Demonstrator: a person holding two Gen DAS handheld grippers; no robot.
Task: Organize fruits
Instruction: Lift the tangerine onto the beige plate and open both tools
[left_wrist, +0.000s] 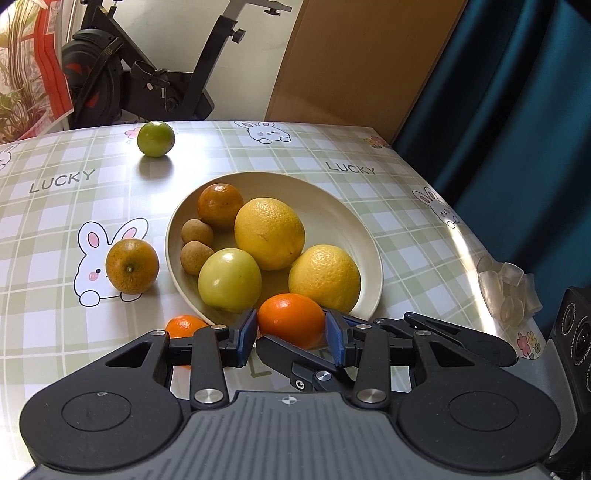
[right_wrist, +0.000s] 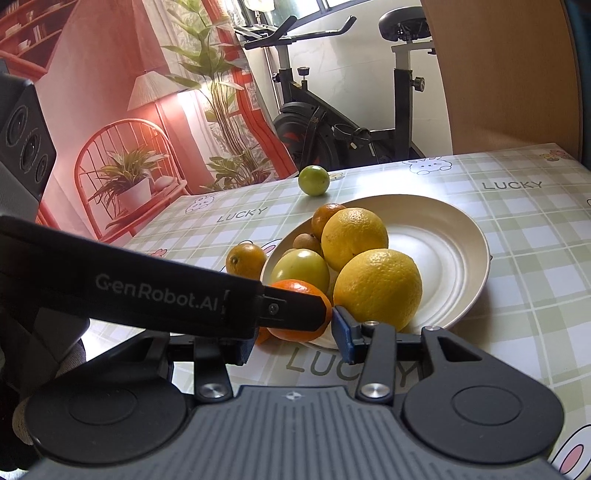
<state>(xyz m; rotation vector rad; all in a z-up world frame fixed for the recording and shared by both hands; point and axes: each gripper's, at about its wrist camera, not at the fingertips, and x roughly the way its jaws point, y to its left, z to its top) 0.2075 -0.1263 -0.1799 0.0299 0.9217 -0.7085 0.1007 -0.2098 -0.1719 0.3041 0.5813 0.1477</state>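
Observation:
A bright orange mandarin (left_wrist: 291, 319) hangs just above the near rim of the cream plate (left_wrist: 332, 206). My left gripper (left_wrist: 291, 336) is shut on it, a blue pad pressing each side. My right gripper (right_wrist: 293, 339) closes on the same mandarin (right_wrist: 301, 295) from the right. Its right pad touches the peel; the left gripper's finger hides its left pad. The plate (right_wrist: 443, 236) holds two big yellow citrus fruits, a pale green fruit, a dark orange and two small brown fruits. A smaller mandarin (left_wrist: 183, 326) lies on the table behind my left finger.
A greenish orange (left_wrist: 132, 266) sits left of the plate and a green lime (left_wrist: 156, 139) near the table's far edge. Clear plastic pieces (left_wrist: 506, 291) lie at the right edge. An exercise bike (right_wrist: 332, 122) stands behind the table, a blue curtain (left_wrist: 517, 110) to the right.

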